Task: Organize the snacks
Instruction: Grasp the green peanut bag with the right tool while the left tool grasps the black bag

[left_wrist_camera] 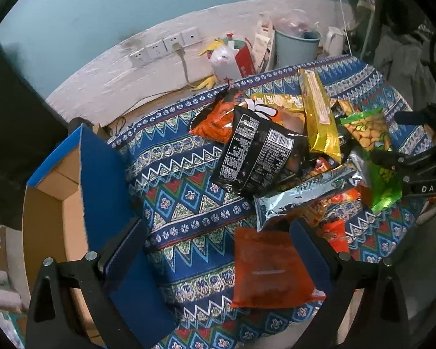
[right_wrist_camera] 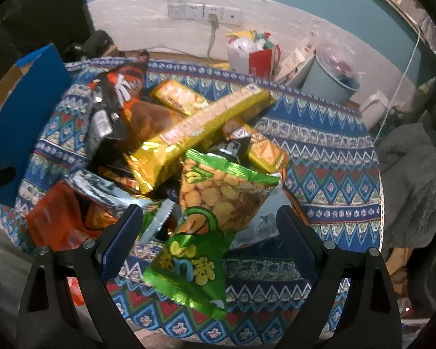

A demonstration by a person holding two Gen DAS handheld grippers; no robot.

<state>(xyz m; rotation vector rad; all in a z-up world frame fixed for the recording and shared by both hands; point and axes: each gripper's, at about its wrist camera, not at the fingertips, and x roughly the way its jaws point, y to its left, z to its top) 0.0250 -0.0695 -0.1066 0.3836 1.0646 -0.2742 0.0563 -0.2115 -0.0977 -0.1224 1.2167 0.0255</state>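
Both wrist views look down, close, sharing the snack pile (left_wrist_camera: 290, 145) on patterned cloth (right_wrist_camera: 319, 151)

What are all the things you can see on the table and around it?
Green crinkly peanut bag: 1, green, between the right gripper's fingers, not pinched.
Long gold foil biscuit pack: 1, gold, atop the pile.
Black glossy snack bag: 1, black, pile's left side.
Flat orange plastic packet: 1, orange, near table edge.
Silver foil bag: 1, silver, under the black one.
Patterned tablecloth: 1, blue.
Blue cardboard box: 1, left of table, open.
Pale blue bucket: 1, by wall.
Left gripper: open.
Right gripper: open.
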